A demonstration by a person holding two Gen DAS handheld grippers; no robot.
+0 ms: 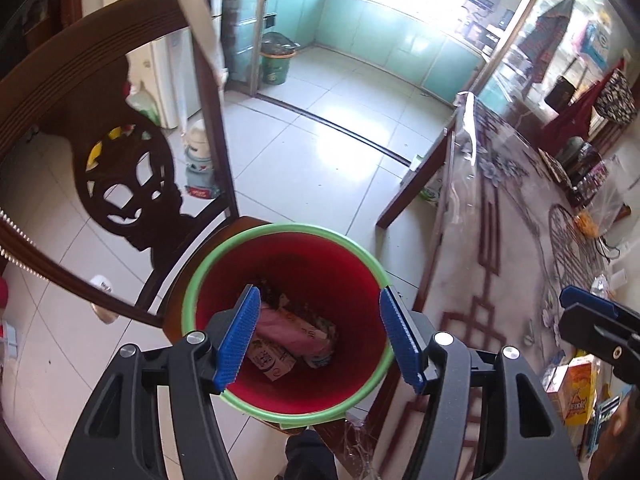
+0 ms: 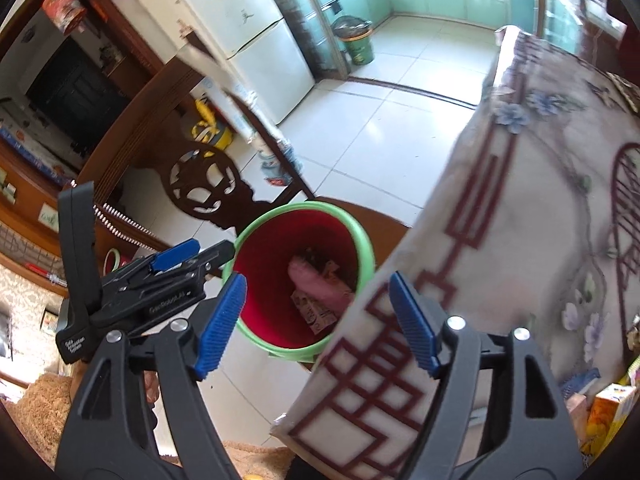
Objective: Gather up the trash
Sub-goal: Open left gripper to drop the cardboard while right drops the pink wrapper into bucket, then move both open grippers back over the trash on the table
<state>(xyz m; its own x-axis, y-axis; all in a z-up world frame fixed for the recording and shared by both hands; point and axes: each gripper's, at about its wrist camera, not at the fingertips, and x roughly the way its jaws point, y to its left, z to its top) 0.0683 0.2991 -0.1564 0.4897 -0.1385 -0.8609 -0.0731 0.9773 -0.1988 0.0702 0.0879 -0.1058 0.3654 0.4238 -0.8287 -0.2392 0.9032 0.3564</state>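
Trash (image 1: 294, 338) lies in the red bin (image 1: 200, 280); left gripper (image 1: 318, 334) and right gripper (image 2: 316, 320) gape wide, empty. Next: orange carton (image 1: 578, 390), four o'clock on the table.

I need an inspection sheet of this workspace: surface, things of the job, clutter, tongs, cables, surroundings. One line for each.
Surface: table under a patterned cloth with clear plastic cover; white tiled floor.
Job's things: red bin with green rim on a wooden chair's seat; pink wrapper and small cartons inside.
Clutter: orange box and bags at the table's far side.
Tongs: left tongs open above the bin, empty; right tongs open, empty, over the table edge.
Cables: coiled cord behind the left tongs.
Surroundings: carved chair back, fridge, green kitchen bin.
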